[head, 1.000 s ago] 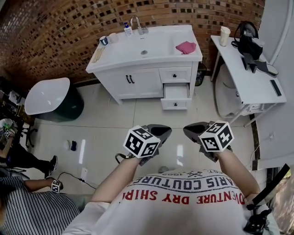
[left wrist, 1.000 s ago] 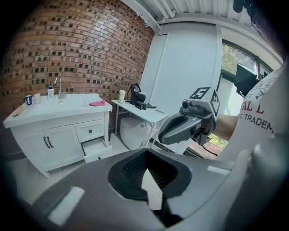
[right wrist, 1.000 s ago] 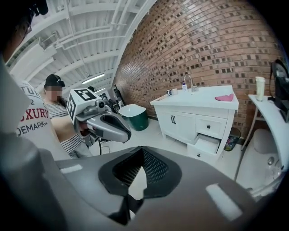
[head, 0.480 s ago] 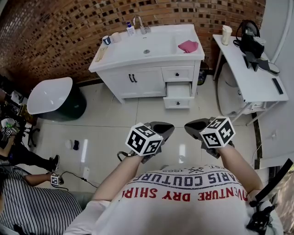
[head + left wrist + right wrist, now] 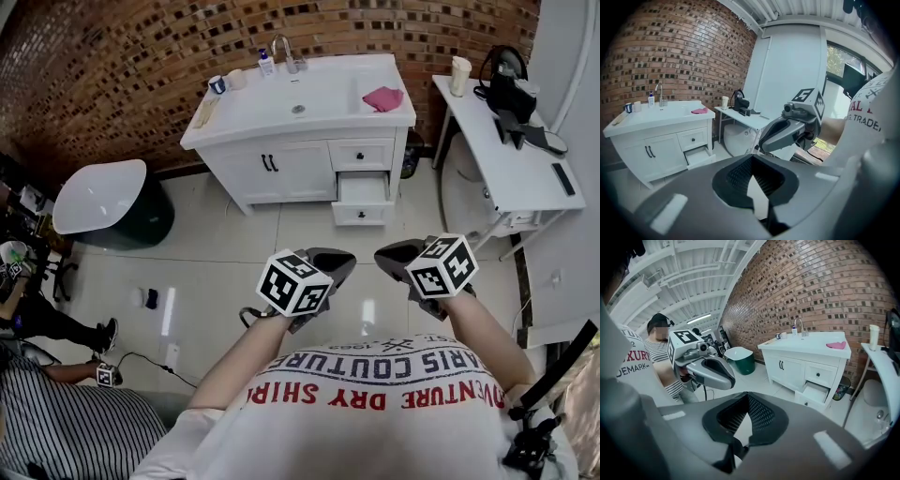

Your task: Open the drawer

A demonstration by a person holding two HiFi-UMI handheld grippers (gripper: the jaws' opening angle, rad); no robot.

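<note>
A white vanity [image 5: 281, 159] stands against the brick wall, with three drawers stacked at its right end. The middle drawer [image 5: 362, 190] is pulled partly out, as also shows in the left gripper view [image 5: 696, 154] and the right gripper view [image 5: 815, 391]. The top drawer [image 5: 356, 153] is closed. My left gripper [image 5: 339, 265] and right gripper [image 5: 386, 260] hang side by side over the tiled floor, well short of the vanity. Both are shut with nothing between the pads. The jaws of each meet in its own view, left gripper [image 5: 751, 180], right gripper [image 5: 746, 420].
A pink cloth [image 5: 382, 97], a faucet [image 5: 279, 45] and small bottles sit on the vanity top. A white side table [image 5: 525, 178] with a black bag stands at the right. A dark green tub [image 5: 98, 202] is at the left, a seated person in a striped shirt [image 5: 66, 436] at lower left.
Both grippers keep their places and stay shut. Only the head view has shifted slightly.
</note>
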